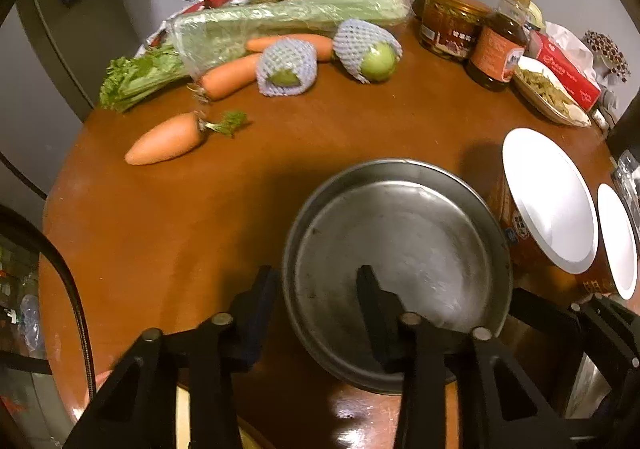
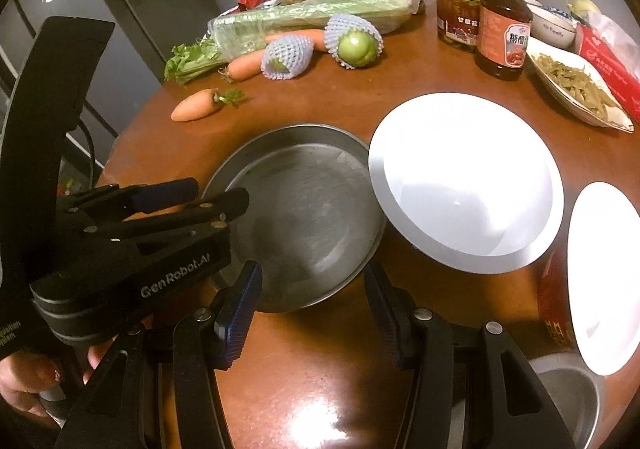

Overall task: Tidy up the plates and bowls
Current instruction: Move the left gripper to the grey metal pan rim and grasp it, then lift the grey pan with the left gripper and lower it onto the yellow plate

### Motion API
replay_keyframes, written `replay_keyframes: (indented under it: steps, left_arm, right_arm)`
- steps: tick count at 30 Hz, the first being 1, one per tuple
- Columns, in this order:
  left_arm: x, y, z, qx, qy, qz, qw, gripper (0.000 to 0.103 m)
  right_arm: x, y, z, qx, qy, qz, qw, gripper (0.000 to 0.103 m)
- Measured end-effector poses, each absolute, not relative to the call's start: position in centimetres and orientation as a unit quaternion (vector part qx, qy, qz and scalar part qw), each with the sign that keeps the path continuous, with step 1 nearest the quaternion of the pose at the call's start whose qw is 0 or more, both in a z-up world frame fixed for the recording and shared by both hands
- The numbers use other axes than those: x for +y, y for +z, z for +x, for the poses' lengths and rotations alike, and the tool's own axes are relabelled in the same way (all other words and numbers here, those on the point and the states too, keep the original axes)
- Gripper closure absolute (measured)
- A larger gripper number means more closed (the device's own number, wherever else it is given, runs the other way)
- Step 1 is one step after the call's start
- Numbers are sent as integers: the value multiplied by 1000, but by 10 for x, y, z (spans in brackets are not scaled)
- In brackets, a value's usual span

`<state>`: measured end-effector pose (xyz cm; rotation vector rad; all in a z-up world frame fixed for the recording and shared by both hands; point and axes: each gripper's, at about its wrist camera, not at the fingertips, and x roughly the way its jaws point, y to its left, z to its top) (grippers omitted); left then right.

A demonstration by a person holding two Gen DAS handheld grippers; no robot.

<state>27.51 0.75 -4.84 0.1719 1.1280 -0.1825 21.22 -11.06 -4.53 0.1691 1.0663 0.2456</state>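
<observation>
On the table (image 2: 320, 389), the pan (image 2: 304, 217) sits near the front edge, with the plate (image 2: 464, 185) touching its right rim and a second plate (image 2: 604, 277) further right. A carrot (image 2: 196, 106) lies behind the pan, toward the left edge. Celery (image 2: 304, 13), more carrots and two wrapped fruits line the back; jars and a bottle (image 2: 504, 29) stand at the back right.

black angular left tool (image 2: 208, 197) marked "genrobot.ai"; right tool (image 2: 316, 313) has blue ribbed pads, silver screws.
</observation>
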Motion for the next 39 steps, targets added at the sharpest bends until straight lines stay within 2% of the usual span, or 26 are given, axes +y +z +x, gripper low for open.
replay_keyframes:
  steps: [5, 13, 39]
  left_arm:
    - [9, -50, 274, 531, -82, 86, 839, 72]
    - [22, -41, 264, 523, -73, 73, 846, 72]
    - [61, 38, 187, 437, -49, 48, 897, 72]
  right_arm:
    - [-109, -47, 214, 502, 120, 64, 854, 49]
    - [-105, -42, 211, 491, 131, 58, 859, 52]
    - [-81, 23, 154, 404, 177, 41, 897, 53]
